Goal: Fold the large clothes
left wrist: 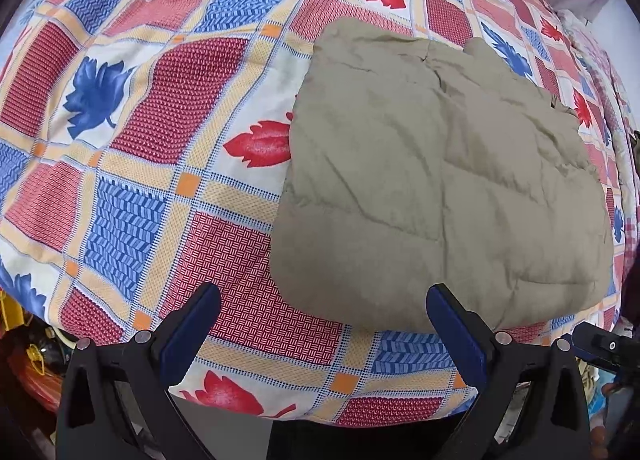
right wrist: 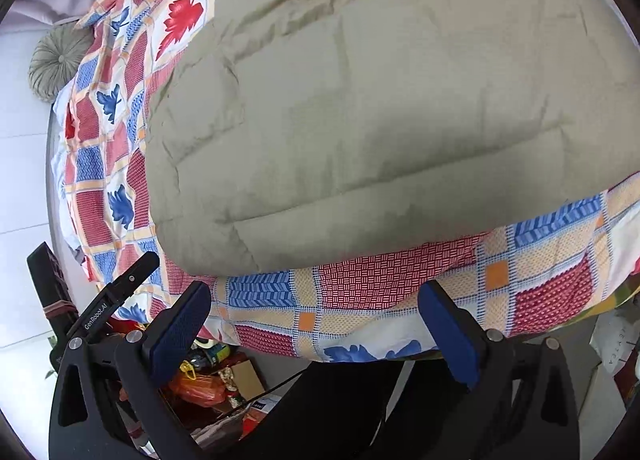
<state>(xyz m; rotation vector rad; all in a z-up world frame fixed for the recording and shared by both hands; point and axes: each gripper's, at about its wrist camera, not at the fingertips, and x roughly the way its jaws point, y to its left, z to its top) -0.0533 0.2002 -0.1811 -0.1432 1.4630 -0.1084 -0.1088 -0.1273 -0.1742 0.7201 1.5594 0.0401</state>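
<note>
1. Lay folded into a thick, puffy block on the bed: a khaki quilted jacket (left wrist: 440, 180), stitched in wide padded bands, creased across the top; sat near the front edge of the bed, on its right half in the left wrist view.
2. Covered the bed: a patchwork bedsheet (left wrist: 160, 140) of red and blue woven-look squares, cream strips, orange corner squares and red and blue leaf prints; hung over the front edge below the jacket.
3. Hovered above the front edge, pointing steeply down: the left gripper (left wrist: 323, 324), jaws wide apart, nothing between the blue pads; right pad just in front of the jacket's near rounded corner, left pad over bare bedsheet; touching the cloth or not, impossible to tell.
4. Hovered near the same edge: the right gripper (right wrist: 314, 326), jaws spread to the full, empty; the jacket's near hem just beyond the pads, bedsheet showing between them.
5. Peeked in at the lower right of the left wrist view: part of the other black tool.
6. Rested beyond the far left corner of the bed in the right wrist view: a round pleated cushion (right wrist: 60, 60).
7. Crowded the floor under the bed edge: an orange bag (right wrist: 200, 388), boxes and small clutter.
</note>
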